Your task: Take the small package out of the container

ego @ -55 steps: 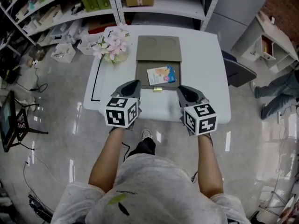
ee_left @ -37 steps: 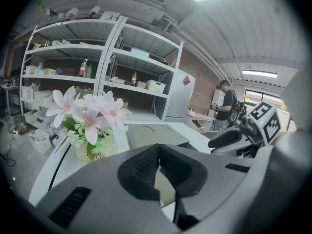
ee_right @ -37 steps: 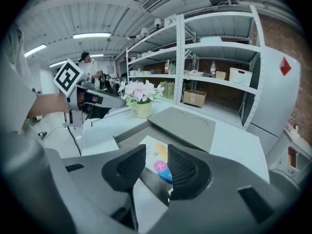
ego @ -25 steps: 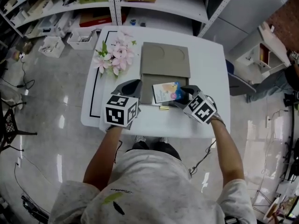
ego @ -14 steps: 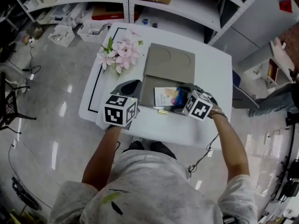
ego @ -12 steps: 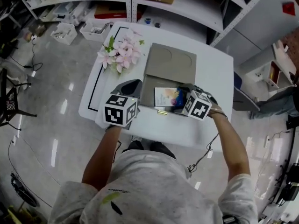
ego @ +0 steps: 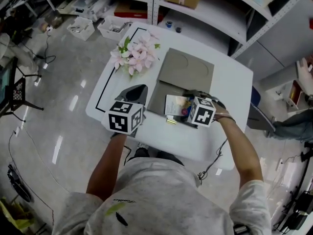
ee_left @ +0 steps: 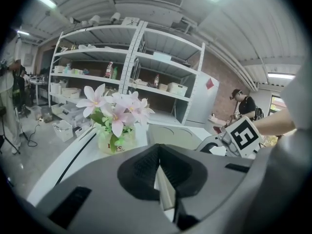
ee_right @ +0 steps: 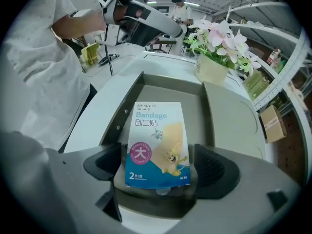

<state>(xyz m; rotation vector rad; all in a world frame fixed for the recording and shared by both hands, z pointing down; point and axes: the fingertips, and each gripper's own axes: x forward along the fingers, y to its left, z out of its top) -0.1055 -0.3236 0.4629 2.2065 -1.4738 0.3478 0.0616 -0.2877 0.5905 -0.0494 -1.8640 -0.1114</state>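
The small package (ego: 174,105), a flat blue and cream bandage box (ee_right: 156,130), lies in the grey container (ego: 157,95) on the white table (ego: 161,137). The container's lid (ego: 188,70) lies open behind it. My right gripper (ego: 187,110) reaches in from the right. Its jaws are opening, and the package's near end sits between the pads (ee_right: 213,165) with a gap on the right side. My left gripper (ego: 136,89) hovers at the container's left edge, shut and empty (ee_left: 157,172).
A pot of pink flowers (ego: 137,58) stands at the table's back left. A small gold object (ego: 171,122) lies in front of the container. Metal shelves (ego: 195,4) stand behind the table. A person (ee_left: 245,105) stands far off to the right.
My right gripper has left the table's front edge and reached the package's right end, where its jaws have spread. The left gripper has stayed in place.
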